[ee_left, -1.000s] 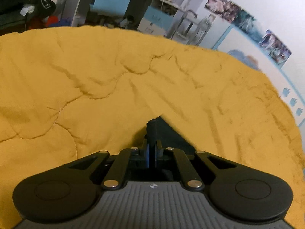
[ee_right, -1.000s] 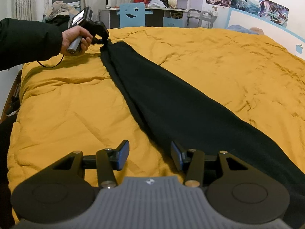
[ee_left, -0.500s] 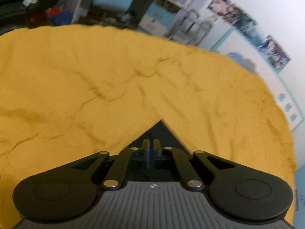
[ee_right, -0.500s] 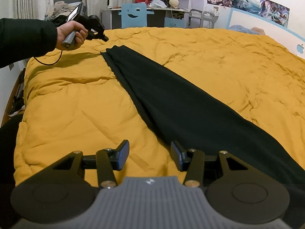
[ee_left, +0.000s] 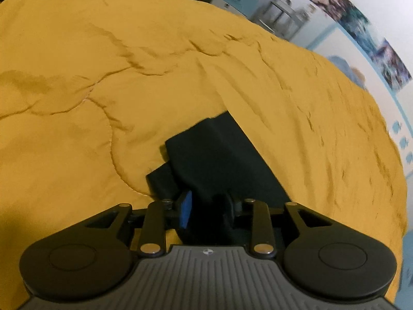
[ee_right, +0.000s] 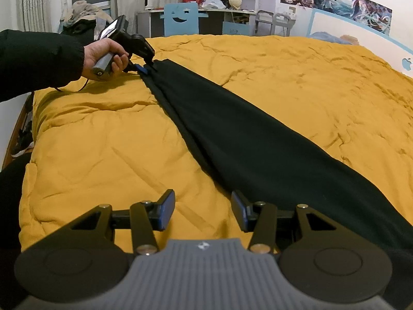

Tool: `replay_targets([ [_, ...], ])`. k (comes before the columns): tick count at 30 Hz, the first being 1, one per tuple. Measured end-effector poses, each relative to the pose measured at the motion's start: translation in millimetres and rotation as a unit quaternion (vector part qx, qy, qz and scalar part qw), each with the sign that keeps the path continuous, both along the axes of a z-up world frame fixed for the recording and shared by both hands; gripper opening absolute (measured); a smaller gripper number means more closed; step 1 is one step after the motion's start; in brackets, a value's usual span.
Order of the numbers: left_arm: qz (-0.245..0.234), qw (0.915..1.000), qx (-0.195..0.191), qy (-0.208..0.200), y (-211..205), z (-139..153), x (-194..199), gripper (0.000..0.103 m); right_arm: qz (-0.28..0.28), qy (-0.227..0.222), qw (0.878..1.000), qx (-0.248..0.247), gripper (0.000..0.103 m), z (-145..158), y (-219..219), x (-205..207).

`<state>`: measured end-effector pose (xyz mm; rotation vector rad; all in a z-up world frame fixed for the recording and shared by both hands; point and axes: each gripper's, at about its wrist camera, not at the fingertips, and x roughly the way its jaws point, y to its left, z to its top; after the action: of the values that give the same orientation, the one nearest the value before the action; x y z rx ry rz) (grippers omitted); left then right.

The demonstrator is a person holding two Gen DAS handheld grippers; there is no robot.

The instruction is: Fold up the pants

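Black pants (ee_right: 232, 131) lie stretched in a long strip across the yellow quilt (ee_right: 103, 142), legs stacked. The cuff end (ee_left: 206, 152) shows in the left wrist view. My left gripper (ee_left: 206, 206) is open, its fingers straddling the cuff fabric; it also shows in the right wrist view (ee_right: 145, 68) at the far end of the pants. My right gripper (ee_right: 202, 213) is open and empty, hovering over the quilt just left of the pants' near edge.
The quilt covers the whole bed. A desk with a blue smiley chair (ee_right: 180, 20) stands beyond the far end. A white wall with posters (ee_right: 335, 0) runs along the right. The bed's left edge (ee_right: 23, 134) drops to the floor.
My left gripper, shut on the cuff a second ago, let it go and lifted, then came back down and now stands open around the cuff. The right gripper has stayed put.
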<state>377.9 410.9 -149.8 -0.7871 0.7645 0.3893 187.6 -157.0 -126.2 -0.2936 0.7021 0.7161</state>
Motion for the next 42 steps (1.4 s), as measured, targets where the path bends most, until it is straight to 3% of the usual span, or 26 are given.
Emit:
replay_targets([
  [2,0.001,1.0000,-0.003,-0.002,1,0,0,0.034,-0.002,0.002,1.000,0.001,0.045,-1,-1,0],
  [3,0.000,1.0000,-0.007,-0.004,1,-1,0,0.029,-0.002,0.003,1.000,0.002,0.045,-2,-1,-1],
  [4,0.002,0.9999,-0.013,-0.006,3,-2,0,0.005,-0.003,0.004,1.000,0.003,0.045,-3,-1,-1],
  [5,0.003,0.9996,-0.025,-0.012,4,-4,-3,0.002,-0.003,0.005,1.000,0.003,0.045,-4,0,-1],
  [11,0.027,0.9955,-0.045,-0.078,7,15,-25,0.001,0.004,0.000,1.000,0.001,0.045,-2,2,-8],
  [14,0.036,0.9940,-0.054,-0.087,14,18,-36,0.000,-0.002,0.001,1.000,0.000,0.045,-3,1,-7],
  [21,0.003,0.9997,0.023,-0.007,10,-9,-18,0.002,-0.007,-0.004,1.000,-0.014,0.045,-3,1,-11],
  [22,0.007,0.9996,0.029,-0.002,10,-11,-16,0.008,-0.009,-0.006,1.000,-0.022,0.045,-4,-3,-13],
  [25,0.024,0.9976,0.064,0.002,10,-4,-19,0.013,-0.029,-0.006,0.999,-0.034,0.045,-2,-23,-19],
  [29,0.071,0.9894,0.119,0.043,3,14,-39,0.024,-0.088,-0.008,0.995,-0.044,0.045,-2,-68,-28],
  [30,0.065,0.9891,0.128,0.033,-5,20,-47,0.025,-0.106,-0.010,0.993,-0.048,0.045,-3,-80,-30],
  [33,-0.005,0.9890,0.147,-0.008,-40,34,-67,0.049,-0.165,-0.015,0.984,-0.062,0.045,-4,-121,-36],
  [35,-0.066,0.9876,0.140,-0.027,-71,37,-76,0.053,-0.207,-0.023,0.975,-0.079,0.045,-3,-146,-41],
  [39,-0.177,0.9806,0.080,-0.025,-138,28,-82,0.060,-0.267,-0.060,0.953,-0.129,0.046,0,-191,-54],
  [42,-0.220,0.9755,0.011,-0.002,-180,9,-81,0.060,-0.251,-0.089,0.942,-0.204,0.046,-8,-212,-57],
])
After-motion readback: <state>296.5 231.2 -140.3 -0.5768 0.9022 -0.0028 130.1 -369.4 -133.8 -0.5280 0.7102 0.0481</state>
